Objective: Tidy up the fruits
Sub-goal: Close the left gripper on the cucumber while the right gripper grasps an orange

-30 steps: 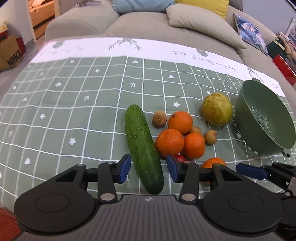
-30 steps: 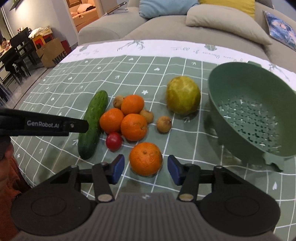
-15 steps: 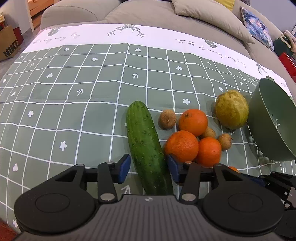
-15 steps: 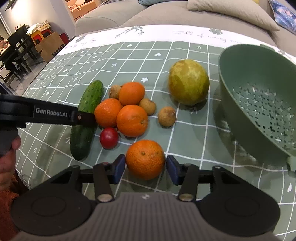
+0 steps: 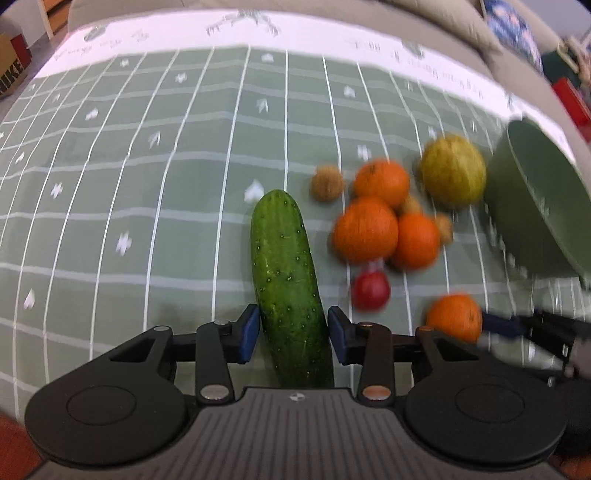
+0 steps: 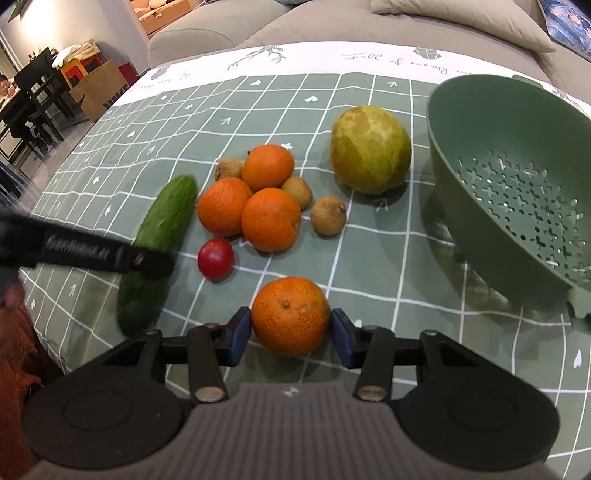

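A green cucumber lies lengthwise on the checked cloth, its near part between the blue pads of my left gripper, which closely flank it. My right gripper has its pads against both sides of a lone orange. Three more oranges, a small red fruit, three brown longans and a big yellow-green citrus sit behind. A green colander stands tilted at the right. The cucumber also shows in the right wrist view, partly hidden by my left gripper.
The green checked cloth covers the table. A grey sofa with cushions runs along the far edge. Dining chairs and a cardboard box stand far left.
Both grippers moved forward and narrowed. The cucumber now lies deep between my left pads, and the lone orange sits between my right pads, which have closed in on it.
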Available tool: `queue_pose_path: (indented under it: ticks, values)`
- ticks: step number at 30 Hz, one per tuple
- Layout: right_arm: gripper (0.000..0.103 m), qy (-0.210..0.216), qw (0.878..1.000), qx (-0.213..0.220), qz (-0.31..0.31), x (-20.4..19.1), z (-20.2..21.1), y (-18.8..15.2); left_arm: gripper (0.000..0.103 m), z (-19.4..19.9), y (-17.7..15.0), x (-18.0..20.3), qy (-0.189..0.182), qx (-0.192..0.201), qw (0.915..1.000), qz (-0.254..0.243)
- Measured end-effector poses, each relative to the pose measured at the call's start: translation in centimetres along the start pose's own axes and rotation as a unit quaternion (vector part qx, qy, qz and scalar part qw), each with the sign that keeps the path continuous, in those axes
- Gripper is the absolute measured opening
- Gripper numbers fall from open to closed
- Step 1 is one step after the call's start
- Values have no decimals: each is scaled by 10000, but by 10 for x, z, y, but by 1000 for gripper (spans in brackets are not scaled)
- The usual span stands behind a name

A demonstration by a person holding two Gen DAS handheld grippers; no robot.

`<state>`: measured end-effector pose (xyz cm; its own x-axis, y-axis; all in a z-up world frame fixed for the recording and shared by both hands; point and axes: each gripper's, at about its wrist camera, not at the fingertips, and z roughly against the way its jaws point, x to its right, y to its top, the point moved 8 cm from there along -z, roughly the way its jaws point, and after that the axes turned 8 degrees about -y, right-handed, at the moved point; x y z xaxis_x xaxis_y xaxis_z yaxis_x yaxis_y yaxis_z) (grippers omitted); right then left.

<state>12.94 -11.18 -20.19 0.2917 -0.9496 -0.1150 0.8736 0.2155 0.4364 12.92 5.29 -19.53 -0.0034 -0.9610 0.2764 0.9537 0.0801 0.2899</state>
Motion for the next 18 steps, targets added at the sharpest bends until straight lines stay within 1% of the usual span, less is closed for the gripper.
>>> queue_pose_path:
  ticks: [1, 4, 6, 7, 10, 11, 13, 14, 18]
  values:
    - [44, 3, 10000, -4, -5, 0, 1, -1, 45, 0, -5, 1, 19, -91, 9999, -60]
    - [44, 0, 10000, 17, -26, 1, 0, -2, 48, 1, -9, 3, 100, -8, 9998, -164]
    - [45, -5, 10000, 29, -32, 1, 0, -2, 54, 2, -4, 3, 167, 149, 9996, -157]
    - [45, 7, 10000, 34, -20, 1, 0, -2, 57, 2, 1, 3, 180, 301, 9992, -180]
    - [45, 63, 9999, 49, -99, 2, -1, -2, 57, 3, 10, 3, 280, 523, 9980, -201]
    - [45, 90, 9999, 59, -134, 3, -2, -2, 55, 1, 13, 3, 278, 551, 9979, -208]
    - [45, 107, 9998, 85, -148, 3, -3, -3, 43, -3, 14, 1, 307, 561, 9978, -187]
    - [44, 95, 9998, 94, -121, 2, -3, -3, 43, -3, 15, 0, 336, 588, 9975, -188]
    - [43, 49, 9999, 134, -91, 1, -1, -4, 42, 1, 14, -1, 212, 674, 9974, -110]
